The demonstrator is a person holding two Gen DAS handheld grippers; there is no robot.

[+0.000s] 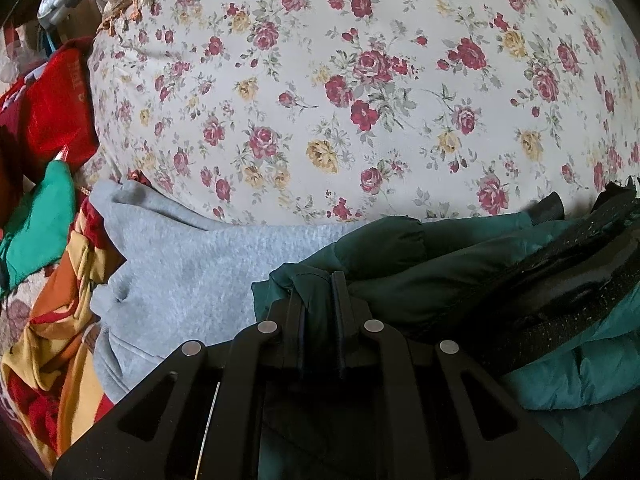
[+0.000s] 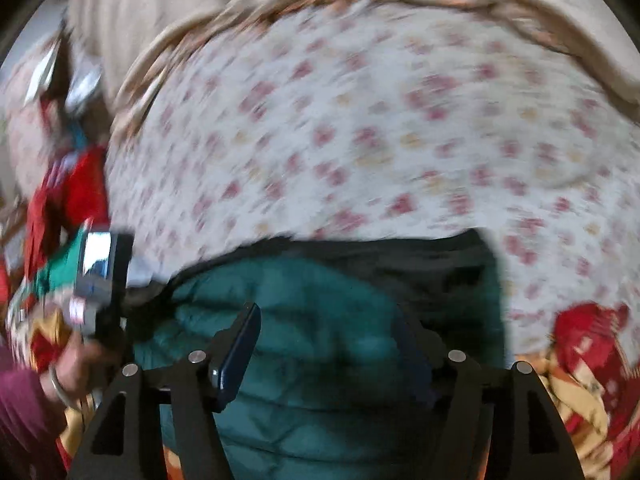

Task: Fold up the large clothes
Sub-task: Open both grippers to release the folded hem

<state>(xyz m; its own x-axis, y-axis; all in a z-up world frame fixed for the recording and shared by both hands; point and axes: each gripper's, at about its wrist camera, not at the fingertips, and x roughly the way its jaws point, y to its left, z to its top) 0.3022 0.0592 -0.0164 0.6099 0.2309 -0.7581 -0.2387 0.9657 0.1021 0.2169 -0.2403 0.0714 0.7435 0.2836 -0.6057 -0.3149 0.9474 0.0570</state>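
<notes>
A dark teal puffer jacket (image 1: 420, 264) lies bunched on the floral bedsheet (image 1: 360, 80). In the left wrist view my left gripper (image 1: 320, 284) is shut on a fold of its edge, and the fabric bulges up between the pads. The right wrist view is blurred. There the jacket (image 2: 304, 320) fills the lower middle, and my right gripper (image 2: 326, 314) hangs over it with its jaws wide apart and nothing pressed between them. The left gripper's camera housing (image 2: 100, 272) and the hand (image 2: 80, 360) holding it show at the left edge.
A grey sweatshirt (image 1: 180, 272) lies left of the jacket. Red, green and orange clothes (image 1: 52, 280) are heaped along the left side. A red and yellow cloth (image 2: 580, 344) sits to the right. A beige blanket (image 2: 280, 0) borders the far side of the sheet.
</notes>
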